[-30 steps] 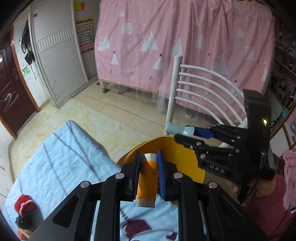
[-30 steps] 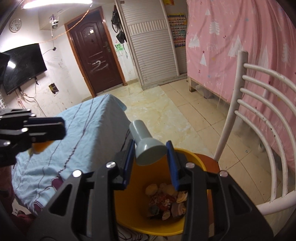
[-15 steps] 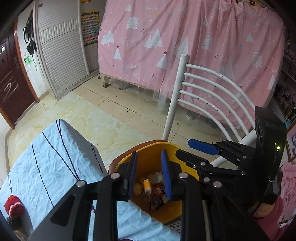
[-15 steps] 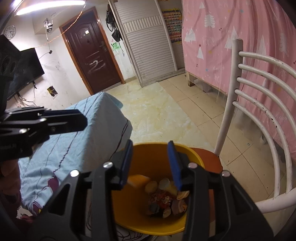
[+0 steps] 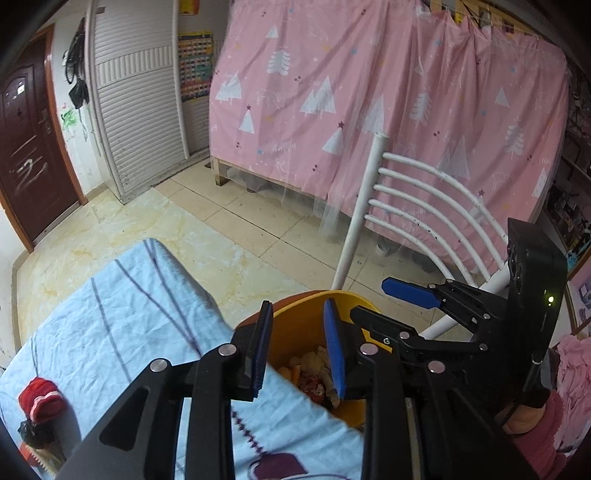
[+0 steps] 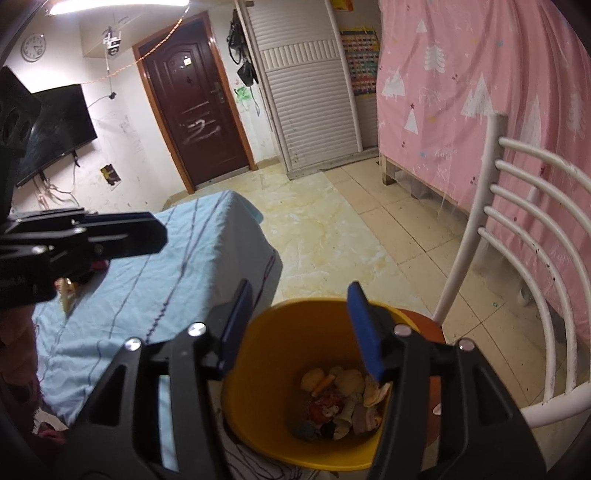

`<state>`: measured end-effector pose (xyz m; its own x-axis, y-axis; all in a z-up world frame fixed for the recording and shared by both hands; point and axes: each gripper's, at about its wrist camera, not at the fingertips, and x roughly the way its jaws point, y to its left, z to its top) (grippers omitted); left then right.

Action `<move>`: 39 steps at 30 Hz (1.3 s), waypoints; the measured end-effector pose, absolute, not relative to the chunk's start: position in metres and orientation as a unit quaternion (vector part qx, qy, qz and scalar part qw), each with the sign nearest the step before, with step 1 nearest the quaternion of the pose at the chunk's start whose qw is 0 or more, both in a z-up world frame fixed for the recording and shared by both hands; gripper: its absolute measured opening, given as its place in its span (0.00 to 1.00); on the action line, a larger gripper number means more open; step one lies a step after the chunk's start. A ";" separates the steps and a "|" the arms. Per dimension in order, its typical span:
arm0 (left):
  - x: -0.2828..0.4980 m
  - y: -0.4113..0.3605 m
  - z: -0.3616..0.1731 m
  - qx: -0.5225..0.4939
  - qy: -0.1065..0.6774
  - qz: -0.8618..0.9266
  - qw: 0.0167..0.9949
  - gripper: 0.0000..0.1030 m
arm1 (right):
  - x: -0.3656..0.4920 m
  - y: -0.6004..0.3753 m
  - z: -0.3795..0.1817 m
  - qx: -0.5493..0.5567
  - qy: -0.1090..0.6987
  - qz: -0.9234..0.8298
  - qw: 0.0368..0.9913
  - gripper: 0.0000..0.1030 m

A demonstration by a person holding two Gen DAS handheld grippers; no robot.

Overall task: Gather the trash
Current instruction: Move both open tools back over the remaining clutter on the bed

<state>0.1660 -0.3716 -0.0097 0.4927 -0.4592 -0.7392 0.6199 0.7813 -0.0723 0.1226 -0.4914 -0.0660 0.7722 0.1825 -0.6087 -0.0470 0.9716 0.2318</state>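
Since items dropped, both tools (image 5: 299, 349) (image 6: 301, 328) empty.

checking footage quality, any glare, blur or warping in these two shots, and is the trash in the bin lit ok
Left wrist: strong fisheye bending at the edges, black vignette corners, the curtain soft but evenly lit; the bin is mostly blocked by the left gripper. Right wrist: the ceiling light blows out top left, the same warping; the trash sits in dim shade yet reads clearly between the fingers of the right gripper.

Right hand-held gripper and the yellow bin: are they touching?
Cannot tell. In the right wrist view the open right hand-held gripper overlaps the yellow bin rim; neither contact nor gap shows plainly, and the left wrist view doesn't settle it.
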 end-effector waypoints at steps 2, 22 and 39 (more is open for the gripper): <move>0.165 -0.358 -0.003 0.094 0.388 -0.308 0.864 0.23 | 0.124 -0.485 -0.062 0.100 0.331 0.063 0.936 0.50; 0.164 -0.197 0.033 0.038 0.348 -0.199 0.915 0.51 | 0.151 -0.359 -0.028 0.033 0.331 0.133 0.934 0.66; 0.177 -0.060 0.025 0.001 0.348 -0.106 0.932 0.60 | 0.181 -0.251 -0.024 -0.038 0.351 0.195 0.915 0.66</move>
<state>0.1766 -0.0604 0.0246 0.7355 -0.1974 -0.6481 0.1989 0.9774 -0.0720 0.1815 -0.2510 -0.0243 0.6784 0.3298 -0.6565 -0.3824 0.9215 0.0677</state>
